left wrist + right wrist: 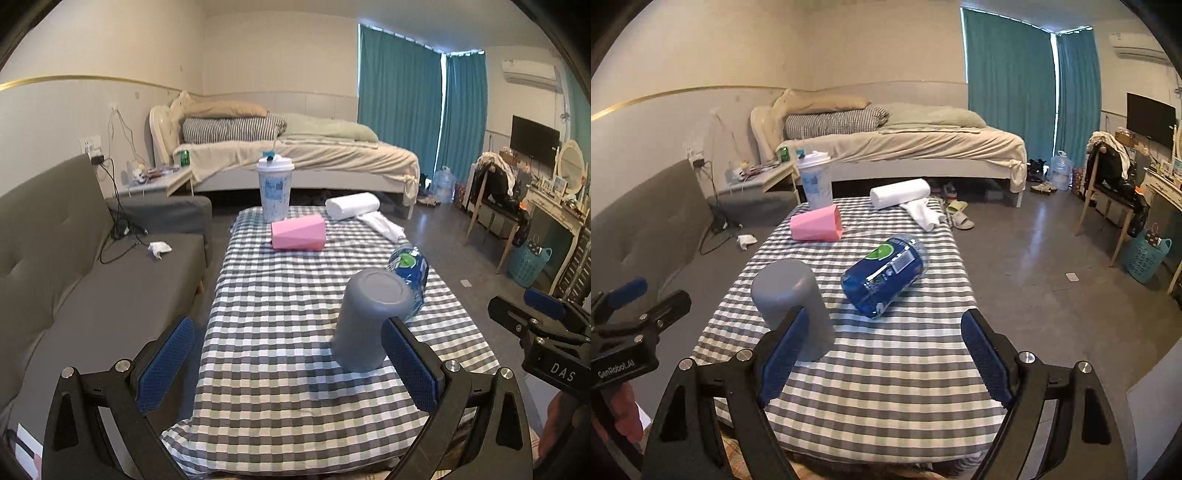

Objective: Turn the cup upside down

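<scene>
Left tongs (286, 365) wide, holding nothing; right tongs (884, 360) wide too. Grey cup (367, 319), lower right of left wrist frame, stands mouth-down on checkered tabletop (295, 288). Flip looks done; next: back away without nudging cup.

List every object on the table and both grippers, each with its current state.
grey cup: upside down, base up, on the checked tablecloth
pink cup: lying on its side
blue bottle: lying on its side
white lidded tumbler: upright, lid on
paper towel roll: lying down, partly unrolled
left gripper: open, holding nothing
right gripper: open, holding nothing
</scene>
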The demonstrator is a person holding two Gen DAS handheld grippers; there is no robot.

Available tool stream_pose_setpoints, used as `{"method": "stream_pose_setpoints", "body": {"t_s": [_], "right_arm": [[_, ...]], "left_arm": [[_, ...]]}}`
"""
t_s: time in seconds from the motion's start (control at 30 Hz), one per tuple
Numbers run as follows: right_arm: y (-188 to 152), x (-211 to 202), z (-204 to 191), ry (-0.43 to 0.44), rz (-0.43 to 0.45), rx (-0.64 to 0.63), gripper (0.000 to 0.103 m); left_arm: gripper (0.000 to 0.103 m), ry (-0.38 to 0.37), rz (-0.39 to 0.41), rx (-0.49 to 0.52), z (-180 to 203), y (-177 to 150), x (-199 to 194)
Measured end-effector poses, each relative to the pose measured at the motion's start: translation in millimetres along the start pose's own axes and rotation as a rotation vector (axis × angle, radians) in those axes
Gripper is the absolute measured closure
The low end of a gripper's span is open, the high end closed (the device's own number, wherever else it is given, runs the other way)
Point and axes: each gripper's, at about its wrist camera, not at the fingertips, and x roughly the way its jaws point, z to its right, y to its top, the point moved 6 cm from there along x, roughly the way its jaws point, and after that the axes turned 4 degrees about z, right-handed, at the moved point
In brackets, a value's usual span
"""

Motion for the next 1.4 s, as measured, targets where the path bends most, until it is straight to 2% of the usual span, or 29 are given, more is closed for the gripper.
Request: {"method": "stream_pose_setpoints", "body": {"t_s": [0.13, 0.23, 0.37, 0.73, 1.4], "right_arm": [[-3.0, -8.1, 6.6, -0.017, 0.029, 0.018, 0.008], [-6.1, -9.0, 6.1, -0.018, 0.039, 0.026, 0.006], [-11.1, -6.2, -1.1, -0.028, 0.039, -0.004, 0.0], [-13.8, -9.6, -9.5, -0.035, 0.058, -0.031, 0.0], [-16.3, -6.8, -15.7, -0.031, 0.046, -0.044, 0.0]], "left_arm": [[0.0, 0.022, 0.037, 0.023, 0.5, -2.8, -10.2], [0.0, 0.03, 0.039, 0.02, -2.2, -8.8, -12.5], [0.0, 0.047, 0.039, 0.065, -1.8, -19.7, -13.1], [0.0, 0.032, 0.034, 0.019, -13.3, -22.1, -16.4], [0.0, 0.032, 0.012, 0.021, -8.1, -23.8, -17.3]]}}
